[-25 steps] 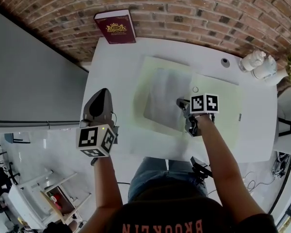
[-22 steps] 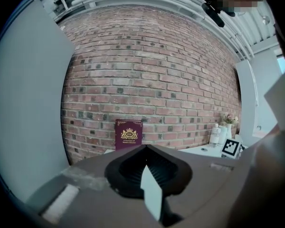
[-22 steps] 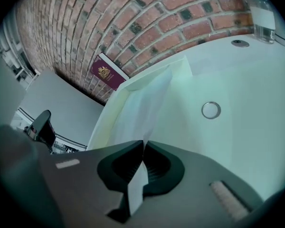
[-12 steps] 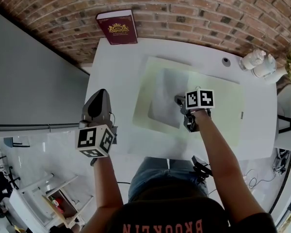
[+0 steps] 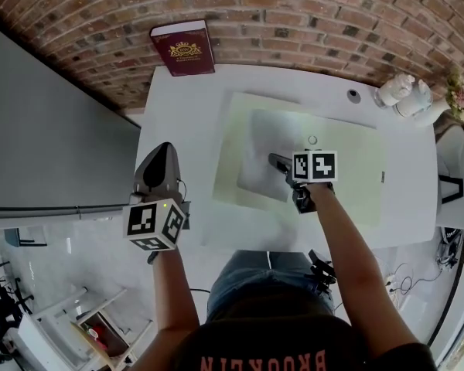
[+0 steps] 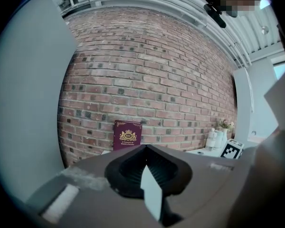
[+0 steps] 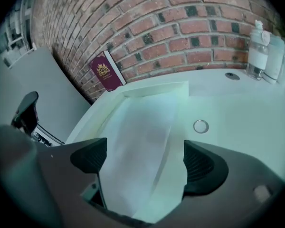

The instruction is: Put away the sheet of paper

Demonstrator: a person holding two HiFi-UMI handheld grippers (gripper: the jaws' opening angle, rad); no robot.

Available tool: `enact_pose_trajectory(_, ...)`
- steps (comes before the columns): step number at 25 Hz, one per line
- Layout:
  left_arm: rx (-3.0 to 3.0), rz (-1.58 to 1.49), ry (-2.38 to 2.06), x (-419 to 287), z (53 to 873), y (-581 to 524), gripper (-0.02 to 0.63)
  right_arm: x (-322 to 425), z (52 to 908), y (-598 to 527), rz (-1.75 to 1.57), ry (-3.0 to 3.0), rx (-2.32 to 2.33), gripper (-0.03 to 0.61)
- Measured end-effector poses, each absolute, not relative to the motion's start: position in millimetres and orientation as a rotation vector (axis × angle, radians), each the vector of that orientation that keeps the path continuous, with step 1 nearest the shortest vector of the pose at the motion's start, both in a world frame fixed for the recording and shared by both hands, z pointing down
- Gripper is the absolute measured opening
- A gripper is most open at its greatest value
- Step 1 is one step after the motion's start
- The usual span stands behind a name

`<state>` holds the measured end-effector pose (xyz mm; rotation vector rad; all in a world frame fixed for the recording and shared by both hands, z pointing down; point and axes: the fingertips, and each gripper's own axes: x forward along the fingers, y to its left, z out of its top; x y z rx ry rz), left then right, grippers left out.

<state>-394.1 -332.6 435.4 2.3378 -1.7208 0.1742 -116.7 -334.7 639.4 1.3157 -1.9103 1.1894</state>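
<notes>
The sheet of paper (image 5: 264, 151) lies flat on a pale green folder (image 5: 348, 168) spread on the white table (image 5: 178, 130). My right gripper (image 5: 283, 165) sits at the sheet's near right edge. Its jaws are opening wide. In the right gripper view the paper (image 7: 142, 141) runs between the two black pads (image 7: 90, 158), which do not press on it. My left gripper (image 5: 161, 154) hangs off the table's left edge. In the left gripper view its jaws (image 6: 147, 167) are shut together with nothing gripped.
A maroon book (image 5: 183, 49) leans against the brick wall at the table's far left corner. White bottles (image 5: 402, 95) stand at the far right. A small metal ring (image 5: 312, 140) lies on the folder, and a round cable hole (image 5: 354, 96) is behind it.
The right gripper slid a little away from me and leftward with the sheet's edge, then its jaws spread off the paper. The left gripper stayed put.
</notes>
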Motion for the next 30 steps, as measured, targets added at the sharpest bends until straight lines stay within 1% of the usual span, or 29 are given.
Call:
enact_pose_trajectory(6,2.376,0.162,-1.666,-382,436,-334,-0.006,-116,613,-333,1.038,-2.005,1.4,0.491)
enact_pose_trajectory(7,2.382,0.158,-1.66,-379,435,-334,-0.006,-115,609,-333,1.018,-2.016,1.407,0.467)
enact_pose_trajectory(9,2.395,0.148,-1.652,-373,433,-333,-0.006,-112,598,-331,0.97,-2.036,1.429,0.377)
enact_pose_trajectory(10,2.4,0.144,-1.651,-370,432,-332,-0.006,-108,592,-331,0.943,-2.043,1.454,0.305)
enact_pose_trajectory(11,2.405,0.14,-1.651,-367,431,-331,-0.006,-103,585,-331,0.915,-2.046,1.486,0.21)
enact_pose_trajectory(13,2.414,0.134,-1.654,-361,428,-327,-0.006,-94,572,-332,0.867,-2.06,1.551,0.063)
enact_pose_trajectory(14,2.417,0.13,-1.657,-359,426,-325,-0.006,-91,565,-333,0.848,-2.085,1.57,0.003)
enact_pose_trajectory(21,2.409,0.089,-1.72,-344,406,-306,-0.006,-88,505,-327,0.724,-2.331,1.528,0.002)
enact_pose_trajectory(30,2.456,0.057,-1.792,-305,365,-271,-0.006,-53,419,-295,0.444,-2.504,1.6,0.0)
